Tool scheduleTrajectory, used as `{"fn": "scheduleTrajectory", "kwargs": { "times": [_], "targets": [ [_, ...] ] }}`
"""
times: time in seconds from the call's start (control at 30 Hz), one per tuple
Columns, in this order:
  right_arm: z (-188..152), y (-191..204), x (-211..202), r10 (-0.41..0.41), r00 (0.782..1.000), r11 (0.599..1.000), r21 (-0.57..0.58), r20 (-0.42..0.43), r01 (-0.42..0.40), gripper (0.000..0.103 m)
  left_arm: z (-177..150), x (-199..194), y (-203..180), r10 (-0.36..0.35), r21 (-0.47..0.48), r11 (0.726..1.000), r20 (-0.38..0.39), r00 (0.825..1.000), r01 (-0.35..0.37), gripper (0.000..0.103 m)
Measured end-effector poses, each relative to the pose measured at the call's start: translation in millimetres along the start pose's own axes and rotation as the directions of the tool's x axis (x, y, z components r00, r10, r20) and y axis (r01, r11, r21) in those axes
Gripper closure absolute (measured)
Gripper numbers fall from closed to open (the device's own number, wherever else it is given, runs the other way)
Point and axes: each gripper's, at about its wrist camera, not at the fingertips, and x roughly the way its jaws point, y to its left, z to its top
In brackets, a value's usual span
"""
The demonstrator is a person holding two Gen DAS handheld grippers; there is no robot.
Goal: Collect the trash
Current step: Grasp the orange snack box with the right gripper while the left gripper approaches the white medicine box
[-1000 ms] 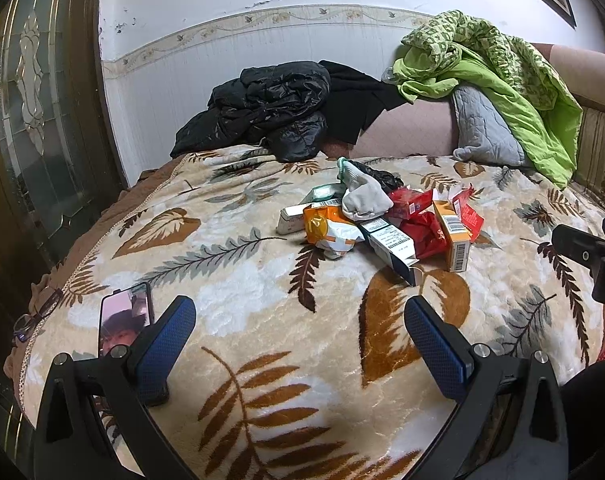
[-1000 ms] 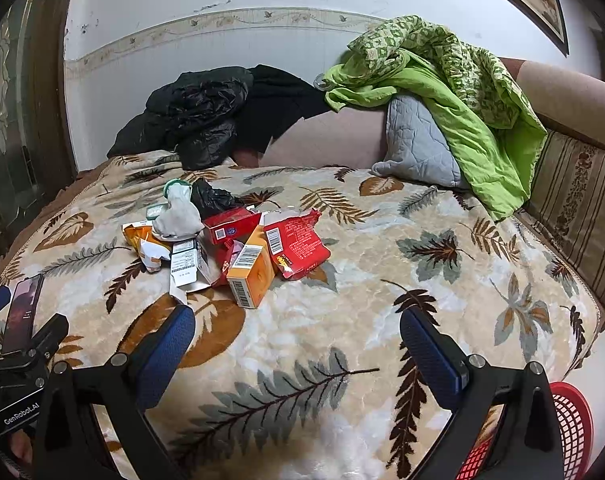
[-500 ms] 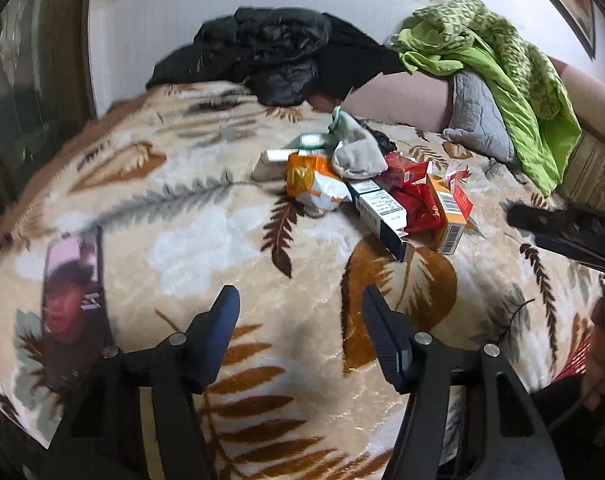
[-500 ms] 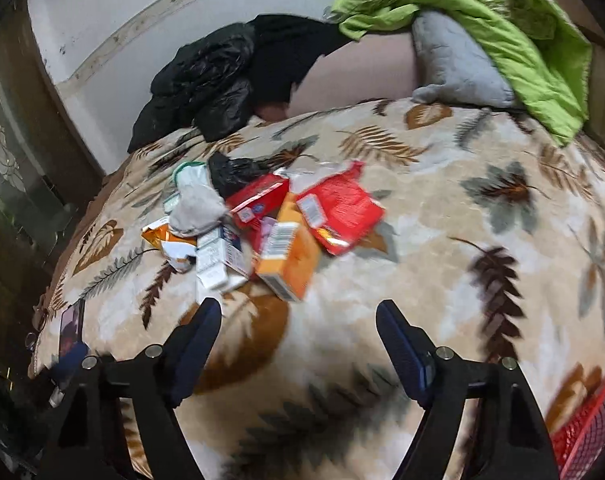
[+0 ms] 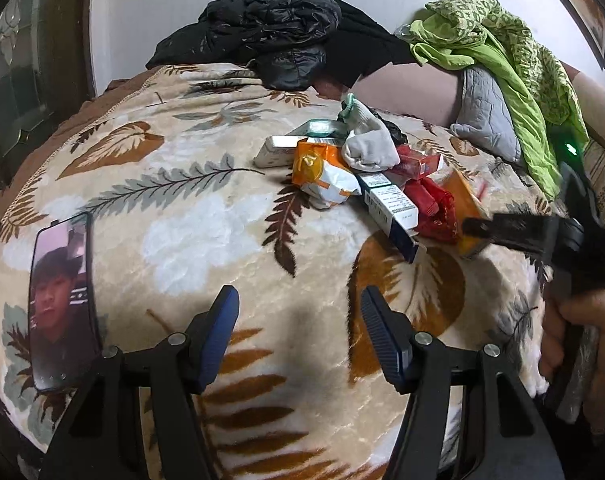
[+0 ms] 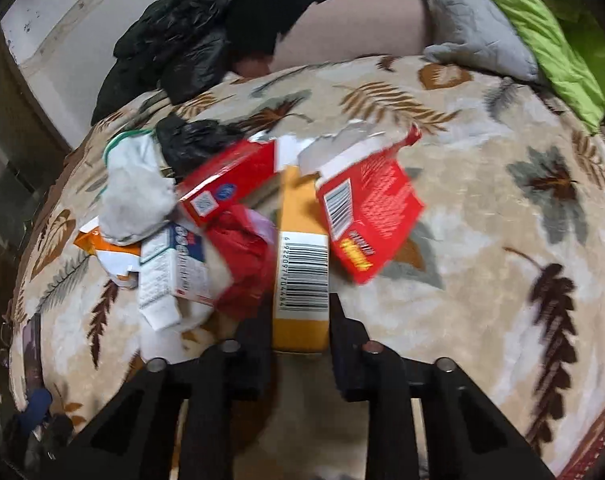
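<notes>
A pile of trash lies on the leaf-patterned blanket [image 5: 206, 216]: an orange box with a barcode [image 6: 300, 264], red boxes [image 6: 366, 208], a white and blue box [image 5: 390, 212], an orange wrapper [image 5: 322, 172] and a white sock [image 5: 366, 148]. My right gripper [image 6: 300, 312] has its fingers closed against both sides of the orange box's near end. It also shows at the right of the left wrist view [image 5: 474, 236], at the orange box. My left gripper [image 5: 298, 320] is open and empty above bare blanket, short of the pile.
A phone [image 5: 62, 300] with a lit screen lies on the blanket at the left. Black jackets [image 5: 270, 28], a green quilt [image 5: 502, 40] and a grey pillow [image 5: 482, 116] lie at the back. A red basket rim [image 6: 598, 444] shows at the lower right.
My right gripper moved forward to the pile and closed on the orange box. My left gripper moved closer to the pile and its jaws narrowed somewhat.
</notes>
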Motion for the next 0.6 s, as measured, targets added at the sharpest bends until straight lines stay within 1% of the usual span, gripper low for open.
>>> {"fn": "scheduleTrajectory", "kwargs": {
  "times": [0.1, 0.13, 0.17, 0.27, 0.33, 0.4, 0.5, 0.57, 0.6],
  "targets": [
    [-7, -8, -7, 0.030, 1.000, 0.999, 0.024, -0.003, -0.030, 0.078, 12, 9, -9, -0.014, -0.001, 1.000, -0.015, 1.000, 0.014, 0.040],
    [-8, -9, -8, 0.039, 0.999, 0.999, 0.027, -0.002, -0.039, 0.078, 18, 14, -13, -0.032, -0.009, 0.999, -0.026, 0.999, 0.031, 0.040],
    [-9, -8, -11, 0.046, 0.999, 0.999, 0.025, 0.003, -0.046, 0.078, 25, 20, -18, -0.052, -0.023, 0.998, -0.042, 0.998, 0.051, 0.040],
    [-12, -8, -23, 0.047, 0.998, 0.999, 0.009, 0.038, -0.047, 0.078, 43, 38, -33, -0.065, -0.033, 0.997, -0.069, 0.995, 0.063, 0.040],
    [-12, -9, -27, 0.044, 0.997, 0.999, 0.008, 0.063, -0.044, 0.078, 54, 56, -46, -0.076, -0.041, 0.997, -0.108, 0.991, 0.072, 0.040],
    [-11, -11, -29, 0.047, 0.996, 0.999, 0.009, 0.077, -0.048, 0.078, 63, 77, -56, -0.084, -0.070, 0.995, -0.154, 0.984, 0.074, 0.040],
    [-9, -14, -29, 0.056, 0.995, 0.998, 0.013, 0.088, -0.058, 0.078, 74, 103, -67, -0.033, -0.078, 0.997, -0.183, 0.983, 0.019, 0.040],
    [-8, -15, -29, 0.056, 0.994, 0.998, 0.002, 0.090, -0.056, 0.078, 78, 115, -75, -0.017, -0.060, 0.998, -0.191, 0.981, 0.006, 0.041],
    [-8, -14, -28, 0.057, 0.994, 0.998, -0.001, 0.091, -0.057, 0.078, 81, 124, -79, -0.002, -0.046, 0.999, -0.200, 0.980, -0.007, 0.049]
  ]
}}
